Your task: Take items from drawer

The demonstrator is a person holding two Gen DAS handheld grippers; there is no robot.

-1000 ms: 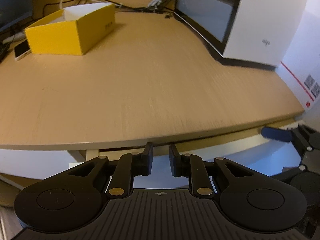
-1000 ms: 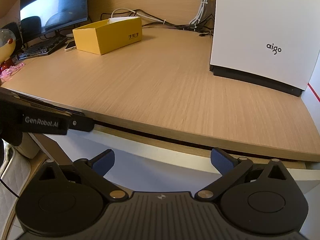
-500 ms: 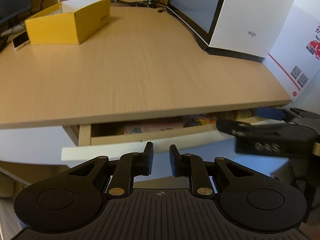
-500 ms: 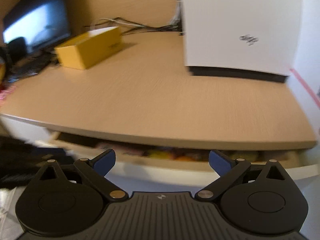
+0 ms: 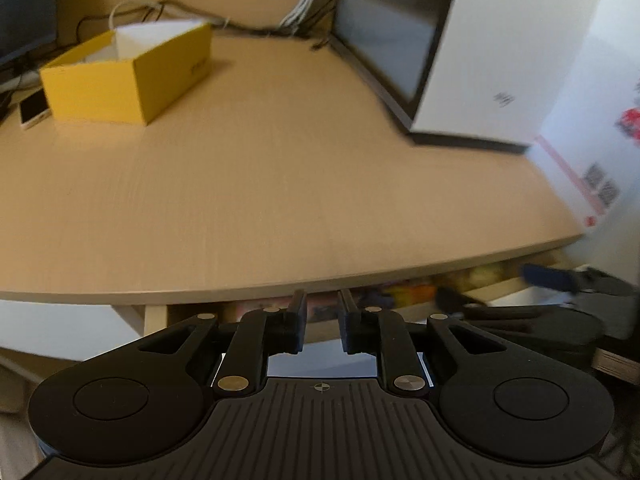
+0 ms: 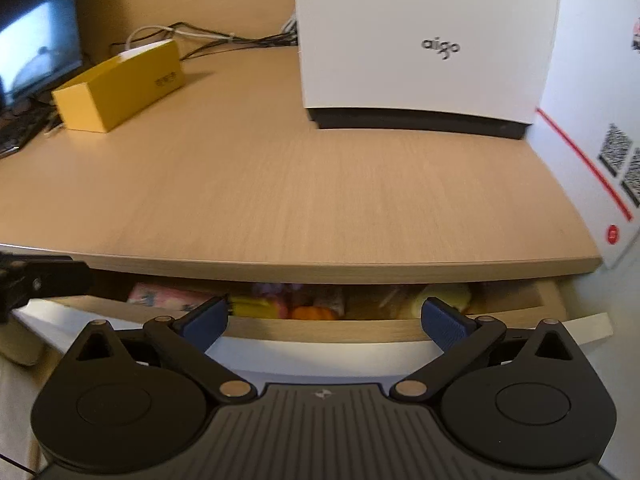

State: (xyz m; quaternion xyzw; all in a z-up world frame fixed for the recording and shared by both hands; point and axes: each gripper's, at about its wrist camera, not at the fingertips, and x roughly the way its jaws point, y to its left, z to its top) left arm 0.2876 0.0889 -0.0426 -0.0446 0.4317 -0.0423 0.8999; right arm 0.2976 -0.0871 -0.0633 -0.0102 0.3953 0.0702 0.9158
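Note:
The drawer (image 6: 320,330) under the wooden desk top (image 6: 300,184) stands partly pulled out. Inside it I see a pink packet (image 6: 160,296), an orange item (image 6: 312,314) and yellow items (image 6: 444,296), all half hidden by the desk edge. My right gripper (image 6: 324,316) is wide open just in front of the drawer's front wall, with nothing held. My left gripper (image 5: 323,320) has its fingers close together with a narrow gap, tips at the drawer's (image 5: 156,318) front edge near its left end. It also shows as the left gripper (image 6: 40,280) in the right wrist view.
On the desk stand an open yellow box (image 6: 120,88) at the back left and a white aigo case (image 6: 424,40) at the back right. A white carton with a red line (image 6: 592,140) is at the right edge. A phone (image 5: 34,108), a monitor (image 6: 36,48) and cables lie behind.
The drawer was shut a second ago and has slid out, showing its contents. Both grippers have drawn back and shifted with it; the finger spacing of each is unchanged.

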